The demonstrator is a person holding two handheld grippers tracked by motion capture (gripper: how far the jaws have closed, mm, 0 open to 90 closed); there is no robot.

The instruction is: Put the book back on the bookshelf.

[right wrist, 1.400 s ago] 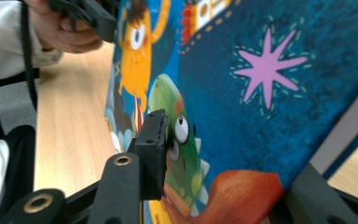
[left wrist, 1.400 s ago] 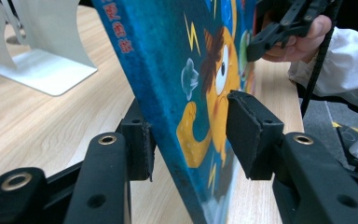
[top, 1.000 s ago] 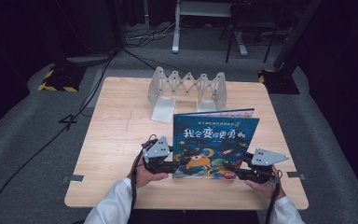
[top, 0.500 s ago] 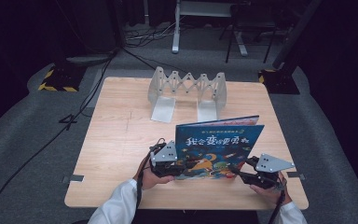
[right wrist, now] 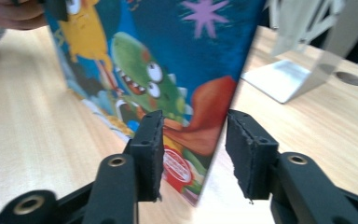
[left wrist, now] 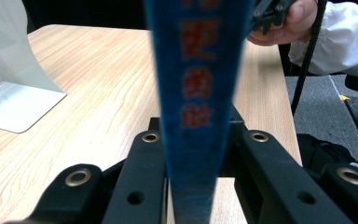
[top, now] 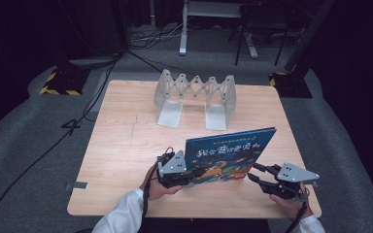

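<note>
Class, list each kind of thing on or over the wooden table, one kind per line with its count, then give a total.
Picture book: 1
Expandable metal book rack: 1
Hand-held grippers: 2, the left gripper and the right gripper
Total: 4

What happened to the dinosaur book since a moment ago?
The book was tipped up from leaning back to standing on its edge. The left hand-held gripper has just closed on its spine end; the right hand-held gripper has been opening, its pads off the cover. The white rack stayed put.
</note>
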